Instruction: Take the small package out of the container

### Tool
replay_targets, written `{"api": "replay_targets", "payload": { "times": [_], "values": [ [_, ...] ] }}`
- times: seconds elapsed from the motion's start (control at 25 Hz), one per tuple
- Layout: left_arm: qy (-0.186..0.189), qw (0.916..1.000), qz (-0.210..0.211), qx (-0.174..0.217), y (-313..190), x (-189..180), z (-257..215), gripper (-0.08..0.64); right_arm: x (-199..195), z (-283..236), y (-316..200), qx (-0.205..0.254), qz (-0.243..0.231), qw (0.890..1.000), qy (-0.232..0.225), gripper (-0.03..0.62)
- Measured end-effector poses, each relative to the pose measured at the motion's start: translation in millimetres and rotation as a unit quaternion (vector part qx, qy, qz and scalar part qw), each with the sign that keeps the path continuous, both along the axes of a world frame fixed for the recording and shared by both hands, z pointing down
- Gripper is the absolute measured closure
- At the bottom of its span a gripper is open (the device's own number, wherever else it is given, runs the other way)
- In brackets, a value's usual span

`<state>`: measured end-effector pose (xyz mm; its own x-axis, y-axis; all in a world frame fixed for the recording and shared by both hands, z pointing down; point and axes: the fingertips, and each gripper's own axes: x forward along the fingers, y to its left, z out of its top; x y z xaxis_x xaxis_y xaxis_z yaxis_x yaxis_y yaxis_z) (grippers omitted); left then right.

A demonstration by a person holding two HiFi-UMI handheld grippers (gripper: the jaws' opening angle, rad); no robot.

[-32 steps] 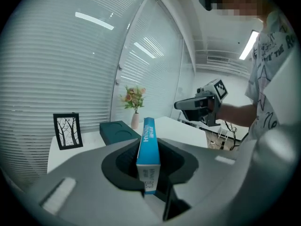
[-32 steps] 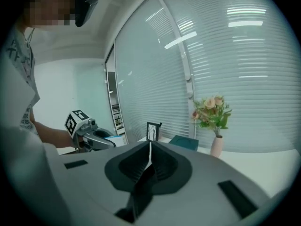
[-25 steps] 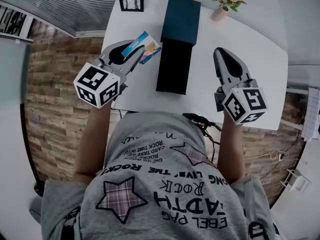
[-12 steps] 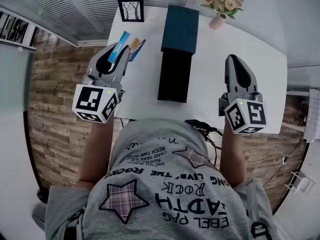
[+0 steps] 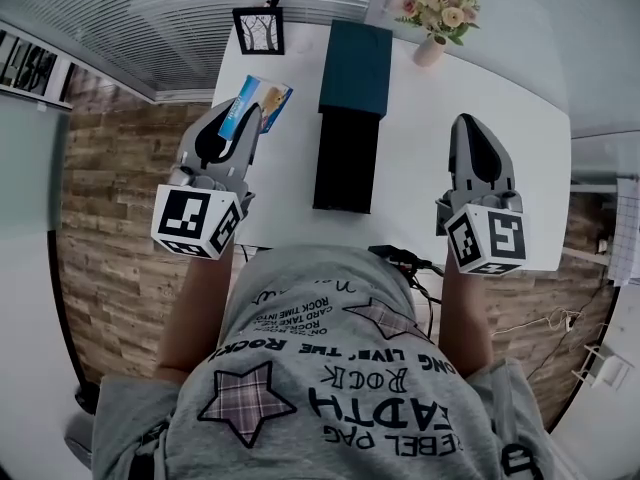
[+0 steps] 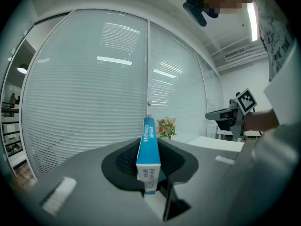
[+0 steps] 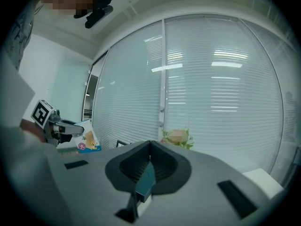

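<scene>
The container (image 5: 349,118) lies along the middle of the desk (image 5: 430,178). Behind it, a picture frame (image 5: 260,28) stands at the far left and a flower vase (image 5: 436,18) at the far right. The left tool (image 5: 243,118), with the small package (image 5: 256,102) clamped between its jaws, is left of the container. The right tool (image 5: 471,126) is to its right.

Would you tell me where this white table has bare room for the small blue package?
Widest: white table right of the dark teal box, nearer than the pink flower vase. A narrower strip left of it. Far edge crowded.

Bright, cool, even light reaches me from an overhead strip lamp (image 6: 253,20), glaring off the far blinds (image 6: 94,88). I see barely any shadow on the white tabletop (image 5: 410,148). Fisheye bending darkens the edges; the nearest foreground blurs.
</scene>
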<state>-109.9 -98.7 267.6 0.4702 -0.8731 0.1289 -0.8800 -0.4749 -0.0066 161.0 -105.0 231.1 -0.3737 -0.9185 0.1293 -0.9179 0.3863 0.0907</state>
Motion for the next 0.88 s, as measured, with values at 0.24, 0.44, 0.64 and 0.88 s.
{"api": "replay_targets", "payload": {
  "times": [0.24,0.44,0.64,0.88],
  "values": [
    [0.000,1.0000,-0.002,0.003,-2,1,2,0.472,-3,4,-2,-0.002,-0.002,1.000,0.002,0.578],
    [-0.001,1.0000,-0.003,0.004,-1,2,3,0.472,-4,6,-1,-0.005,-0.002,1.000,0.004,0.578],
    [-0.001,1.0000,-0.003,0.004,1,1,3,0.472,-8,6,2,-0.004,-0.007,1.000,0.013,0.578],
    [-0.004,1.0000,-0.002,0.006,2,1,4,0.472,-12,7,3,0.001,-0.008,1.000,0.028,0.578]
  ]
}}
